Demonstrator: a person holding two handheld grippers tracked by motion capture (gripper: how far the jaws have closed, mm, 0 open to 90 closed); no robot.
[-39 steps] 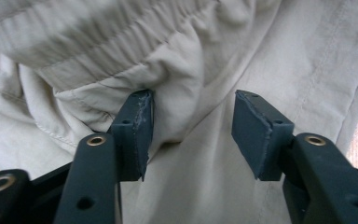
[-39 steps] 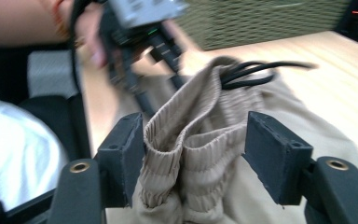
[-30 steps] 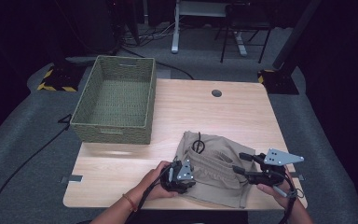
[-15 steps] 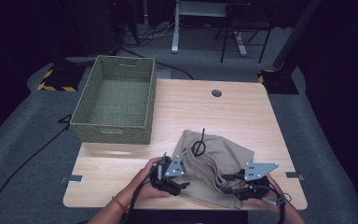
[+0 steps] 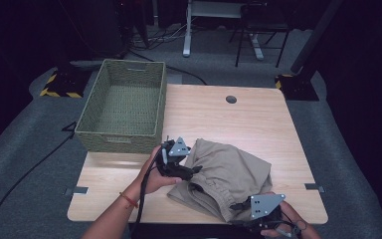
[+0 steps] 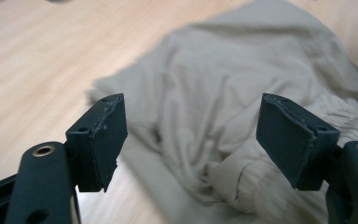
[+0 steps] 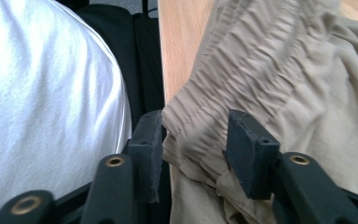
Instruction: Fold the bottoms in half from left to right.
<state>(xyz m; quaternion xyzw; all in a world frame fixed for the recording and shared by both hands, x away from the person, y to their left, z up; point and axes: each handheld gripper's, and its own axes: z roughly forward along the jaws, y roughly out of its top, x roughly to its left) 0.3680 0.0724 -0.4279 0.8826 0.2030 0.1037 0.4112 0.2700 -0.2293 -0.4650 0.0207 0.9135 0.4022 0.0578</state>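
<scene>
Near edge: my right gripper [image 7: 193, 140] has the shorts' [image 5: 229, 177] gathered elastic waistband bunched between its jaws, which have just been opening — grip looks loose. My left gripper [image 6: 191, 140] stands apart, empty, the khaki heap just ahead, soft and creased. Beyond-left, woven basket [image 5: 122, 134].

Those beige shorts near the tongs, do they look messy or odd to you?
Yes. The beige shorts lie rumpled, not flat, and their elastic waistband reaches the table's near edge, bunched between the right tongs. The left tongs stand open above the cloth.
</scene>
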